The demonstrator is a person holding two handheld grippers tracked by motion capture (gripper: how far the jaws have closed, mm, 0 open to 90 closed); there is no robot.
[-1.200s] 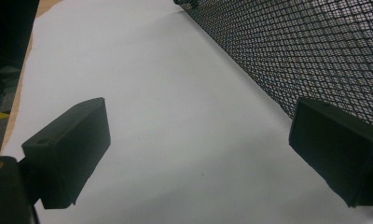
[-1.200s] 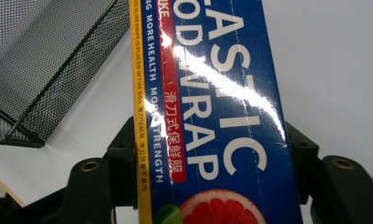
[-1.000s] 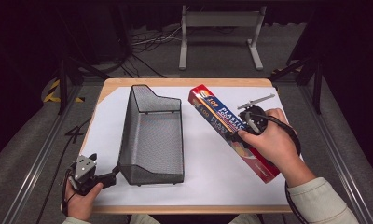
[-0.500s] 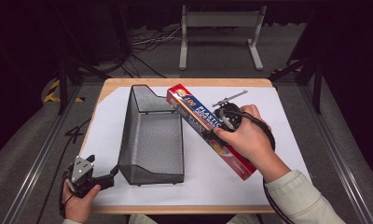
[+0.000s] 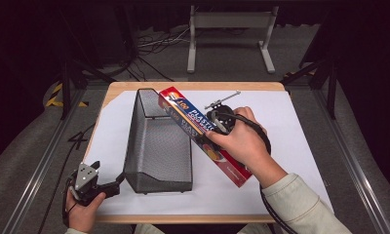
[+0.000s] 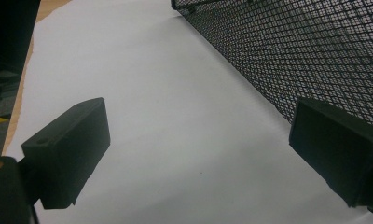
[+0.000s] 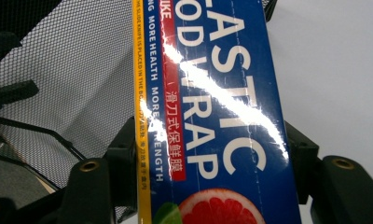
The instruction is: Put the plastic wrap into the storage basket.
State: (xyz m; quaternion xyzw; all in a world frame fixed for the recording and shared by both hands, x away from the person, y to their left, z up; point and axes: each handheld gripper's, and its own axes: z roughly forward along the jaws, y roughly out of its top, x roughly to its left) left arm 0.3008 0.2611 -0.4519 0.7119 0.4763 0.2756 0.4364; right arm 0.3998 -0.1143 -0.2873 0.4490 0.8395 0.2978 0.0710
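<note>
White paper on the table [image 5: 290,126] is slick, so the plastic wrap box [image 5: 203,134] clamped in my right tongs [image 7: 208,158] could nudge the mesh basket [image 5: 156,141] aside, my left tongs [image 6: 198,154] gaping idle.

Box of plastic wrap [image 7: 212,112] cut off at top and bottom edges of the right gripper view, first letters of its print lost. Right gripper [image 5: 217,127] largely hidden under the hand in the high view. Mesh basket [image 6: 292,51] cropped by the frame.

A wooden table [image 5: 193,86] carried a white sheet [image 5: 290,126] over most of its top. A black mesh basket [image 5: 156,146] stood on the sheet's left half.
</note>
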